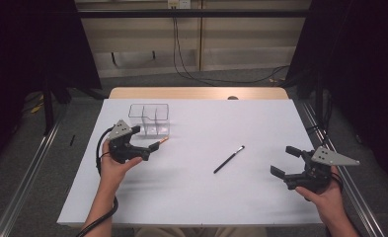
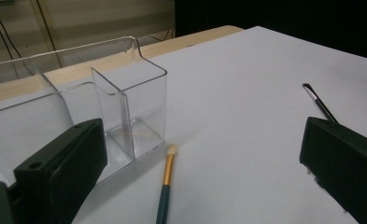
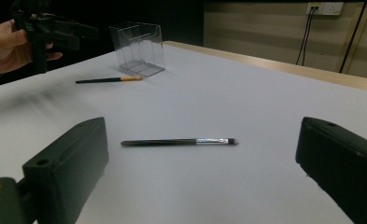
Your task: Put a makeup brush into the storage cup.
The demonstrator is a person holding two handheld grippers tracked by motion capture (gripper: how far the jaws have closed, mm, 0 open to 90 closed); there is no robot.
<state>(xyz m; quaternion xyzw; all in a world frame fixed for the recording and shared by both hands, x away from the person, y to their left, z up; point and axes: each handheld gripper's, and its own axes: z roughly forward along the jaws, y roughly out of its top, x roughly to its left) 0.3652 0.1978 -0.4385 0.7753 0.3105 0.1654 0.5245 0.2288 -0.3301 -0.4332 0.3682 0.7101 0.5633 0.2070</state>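
**On the white table: two brushes down, both tools empty**

Beside the clear organizer (image 1: pixel 149 118) I held my left gripper (image 1: pixel 131 143) with its jaws spread wide and nothing between them. The gold-ferruled brush (image 2: pixel 166 186) lay flat on the table (image 1: pixel 206 197) just beside the organizer's front corner, its pale tip pointing toward the box, so I judged it the natural first pick: a short lift would carry it into a compartment.

My right gripper (image 1: pixel 286 162) hovered near the table's right edge, jaws equally wide and empty, aimed along the surface at the black brush (image 3: pixel 179 141). That brush lay well apart from the organizer, out in the open middle of the table, its silver ferrule and dark tip angled away from me.

Both compartments looked empty, so I reckoned the sorting was not yet begun.
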